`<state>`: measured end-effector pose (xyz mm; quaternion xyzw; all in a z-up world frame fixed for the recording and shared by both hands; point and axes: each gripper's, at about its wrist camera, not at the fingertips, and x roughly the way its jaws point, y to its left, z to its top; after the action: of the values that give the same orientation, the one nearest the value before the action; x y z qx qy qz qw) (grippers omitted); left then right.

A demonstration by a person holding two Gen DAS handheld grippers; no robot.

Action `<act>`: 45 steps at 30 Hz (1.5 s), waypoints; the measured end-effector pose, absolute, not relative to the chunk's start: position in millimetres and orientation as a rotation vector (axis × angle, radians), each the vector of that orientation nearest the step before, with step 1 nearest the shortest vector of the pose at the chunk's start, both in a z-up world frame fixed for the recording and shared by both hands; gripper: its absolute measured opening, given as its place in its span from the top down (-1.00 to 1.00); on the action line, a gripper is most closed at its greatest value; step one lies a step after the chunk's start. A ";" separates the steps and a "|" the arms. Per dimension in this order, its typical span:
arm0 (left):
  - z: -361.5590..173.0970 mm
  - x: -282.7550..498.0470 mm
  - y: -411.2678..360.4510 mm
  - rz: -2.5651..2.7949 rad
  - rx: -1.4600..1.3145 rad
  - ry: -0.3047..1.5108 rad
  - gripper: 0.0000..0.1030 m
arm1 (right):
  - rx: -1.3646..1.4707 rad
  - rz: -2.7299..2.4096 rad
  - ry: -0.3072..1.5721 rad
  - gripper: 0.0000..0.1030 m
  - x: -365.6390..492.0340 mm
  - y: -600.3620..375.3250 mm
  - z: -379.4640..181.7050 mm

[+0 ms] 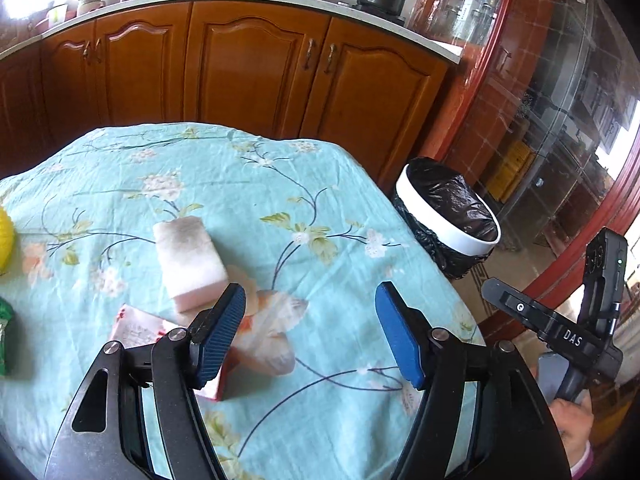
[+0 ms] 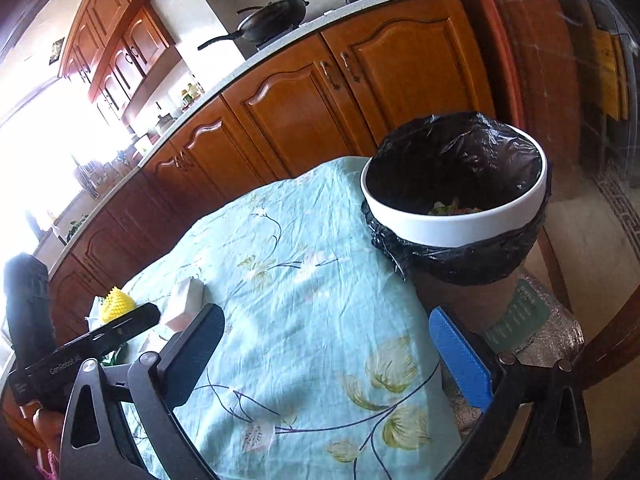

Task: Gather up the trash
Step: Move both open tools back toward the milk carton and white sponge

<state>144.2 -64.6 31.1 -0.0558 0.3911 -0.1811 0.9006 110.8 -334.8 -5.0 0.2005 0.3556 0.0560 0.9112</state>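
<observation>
A: Left gripper (image 1: 310, 334) spread wide, nothing between blue pads. Hovering over crumpled pink-and-white paper wrapper (image 1: 136, 330) and clear plastic film (image 1: 272, 336) on floral turquoise tablecloth (image 1: 224, 184). Right gripper (image 2: 326, 354) also released, empty, near the table edge.

B: Risks?

A: Film thin and flat: pads likely to pinch cloth along with it and drag the cover. Dirty white foam sponge block (image 1: 188, 262) just beside (easy to nudge).

B: Bin?

A: White-rimmed bin with black liner (image 2: 454, 226) beside the table, open. Greenish scraps at the bottom, otherwise mostly empty. Overshooting the rim also possible.
</observation>
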 end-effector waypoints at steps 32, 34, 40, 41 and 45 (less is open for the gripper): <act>-17.3 128.2 -0.5 -0.263 -0.256 0.936 -0.48 | 0.378 0.277 0.809 -1.00 118.6 -258.7 -13.3; -23.6 138.2 -4.2 -0.253 -0.254 0.952 -0.49 | 0.412 0.278 0.802 -1.00 118.3 -264.2 -15.4; -36.2 164.9 -3.6 -0.211 -0.263 0.965 -0.49 | 0.424 0.294 0.803 -1.00 122.2 -262.8 -15.7; -36.0 167.6 -1.7 -0.202 -0.259 0.959 -0.49 | 0.418 0.298 0.803 -1.00 123.5 -260.7 -15.4; -30.0 169.3 7.9 -0.192 -0.190 0.928 -0.21 | 0.393 0.322 0.806 -0.97 131.6 -250.6 -15.2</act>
<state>169.3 7.9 -29.9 -0.0916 0.4461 -0.0925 0.8855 131.6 -250.6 -15.2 0.1890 0.3880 0.1551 0.8887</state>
